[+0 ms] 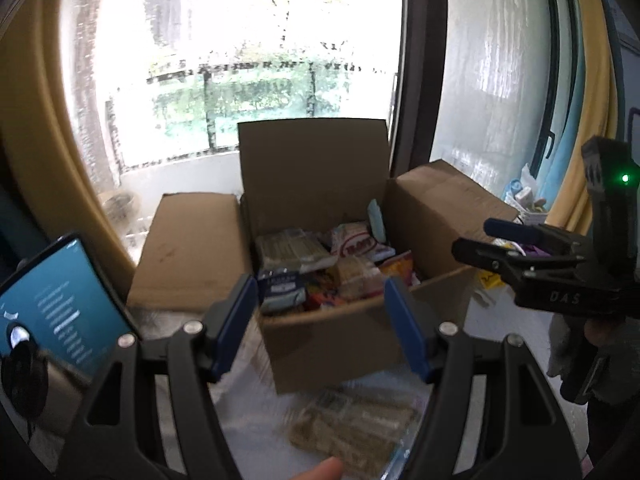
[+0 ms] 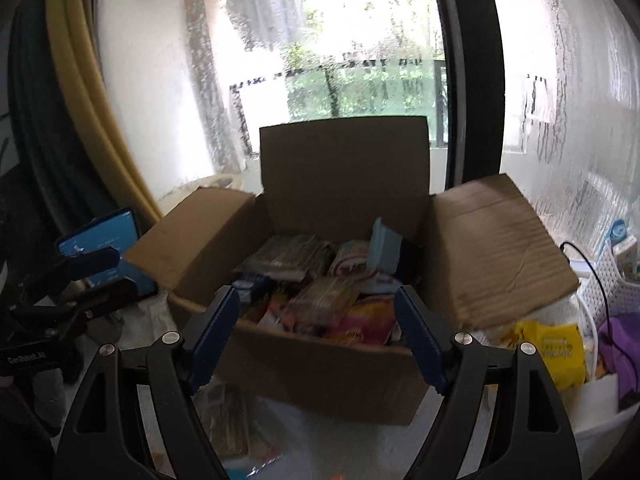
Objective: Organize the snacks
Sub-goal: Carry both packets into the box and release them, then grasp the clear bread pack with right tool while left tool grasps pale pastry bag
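An open cardboard box [image 1: 332,344] stands on the floor by a window, filled with several snack packets [image 1: 320,264]. My left gripper [image 1: 322,322] hovers in front of its near wall, jaws open and nothing between the blue pads. A clear packet of brown biscuits [image 1: 352,428] lies on the floor below it. My right gripper [image 1: 472,236] reaches in from the right over the box's right flap. In the right wrist view the right gripper [image 2: 318,334] is open and empty before the box [image 2: 320,372] and its snacks [image 2: 320,300]; the left gripper [image 2: 126,270] shows at the left.
A lit phone [image 1: 52,312] is mounted at the left. The box's flaps [image 2: 496,248] spread out to both sides. At the right sit a yellow packet [image 2: 552,352], a white basket [image 2: 612,280] and a purple item [image 2: 620,344]. A fingertip [image 1: 320,472] shows at the bottom edge.
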Tool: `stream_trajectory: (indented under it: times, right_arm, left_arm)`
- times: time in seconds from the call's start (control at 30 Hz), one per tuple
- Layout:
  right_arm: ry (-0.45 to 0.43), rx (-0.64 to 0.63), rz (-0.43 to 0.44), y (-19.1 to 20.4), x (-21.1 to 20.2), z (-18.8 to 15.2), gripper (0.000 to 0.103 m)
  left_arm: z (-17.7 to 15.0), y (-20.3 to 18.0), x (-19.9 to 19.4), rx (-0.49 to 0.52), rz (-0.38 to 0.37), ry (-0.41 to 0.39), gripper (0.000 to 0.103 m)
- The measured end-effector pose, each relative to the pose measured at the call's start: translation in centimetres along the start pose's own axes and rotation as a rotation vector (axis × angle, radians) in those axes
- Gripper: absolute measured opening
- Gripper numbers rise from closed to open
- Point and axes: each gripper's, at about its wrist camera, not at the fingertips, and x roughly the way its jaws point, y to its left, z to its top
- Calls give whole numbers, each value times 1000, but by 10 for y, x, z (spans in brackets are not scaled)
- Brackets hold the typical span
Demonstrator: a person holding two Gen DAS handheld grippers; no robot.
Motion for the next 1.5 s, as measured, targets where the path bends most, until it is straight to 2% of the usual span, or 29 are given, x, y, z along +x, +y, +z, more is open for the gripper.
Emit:
stream_trajectory:
  times: [0.3, 0.53, 0.73, 0.93, 1.03, 1.1, 1.2, 1.27, 1.5]
  right_arm:
    - [75, -6, 41, 30, 1, -39, 82]
    - [172, -21, 82, 53, 28, -71, 82]
    - [274, -69, 123, 72, 59, -99, 82]
    - [381, -169, 163, 98, 82, -130, 82]
    - [357, -205, 145, 108, 78, -137, 82]
    - [353, -220, 152, 112, 74, -141, 79]
    - [347, -242, 161, 114, 66, -148, 69]
    - [342, -255, 164, 116, 60, -153, 57]
    - [345, -227, 220, 111, 45, -163, 39]
  left_arm:
    - [-53, 22, -47, -106, 36, -6, 69]
    - [-111, 45, -70, -280, 87, 32, 69]
    - [-159, 67, -73, -424, 119, 85, 71]
    - [-188, 66, -75, -469, 144, 127, 74]
    - [-199, 59, -73, -477, 129, 152, 75]
    - [-206, 49, -69, -470, 110, 178, 76]
    - [-211, 35, -61, -441, 87, 212, 76]
    - [-216, 26, -54, -431, 75, 238, 76]
    - [-222, 7, -39, -393, 84, 284, 76]
